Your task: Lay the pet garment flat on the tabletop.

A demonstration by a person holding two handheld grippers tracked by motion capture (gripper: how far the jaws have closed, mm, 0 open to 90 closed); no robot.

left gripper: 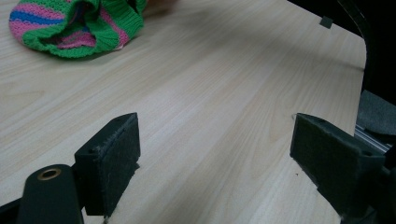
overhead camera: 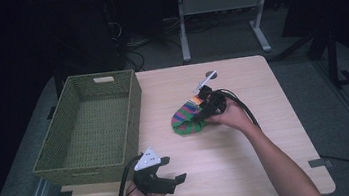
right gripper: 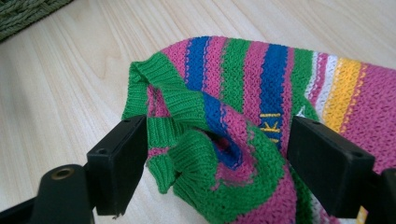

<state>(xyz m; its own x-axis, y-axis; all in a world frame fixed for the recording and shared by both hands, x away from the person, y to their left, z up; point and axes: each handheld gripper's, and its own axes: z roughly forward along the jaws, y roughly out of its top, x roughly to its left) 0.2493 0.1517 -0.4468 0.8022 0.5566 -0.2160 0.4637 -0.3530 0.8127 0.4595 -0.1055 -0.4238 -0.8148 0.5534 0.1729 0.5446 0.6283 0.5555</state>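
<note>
A striped knitted garment (overhead camera: 188, 118) in green, pink, blue and yellow lies crumpled at the middle of the wooden table (overhead camera: 251, 164). My right gripper (overhead camera: 202, 115) stands over its right side, jaws open, with the bunched green cuff (right gripper: 196, 135) between them. The garment (right gripper: 261, 88) spreads beyond the jaws in the right gripper view. My left gripper (overhead camera: 169, 178) hovers open near the table's front edge, by the basket's corner, with bare wood between its pads (left gripper: 112, 158). The garment (left gripper: 70, 25) lies far off in the left gripper view.
A green woven basket (overhead camera: 54, 158), with nothing in it, stands on the table's left side. Bare wood stretches between the garment and the front edge. Past the table are desk legs (overhead camera: 183, 26) and cables on a dark floor.
</note>
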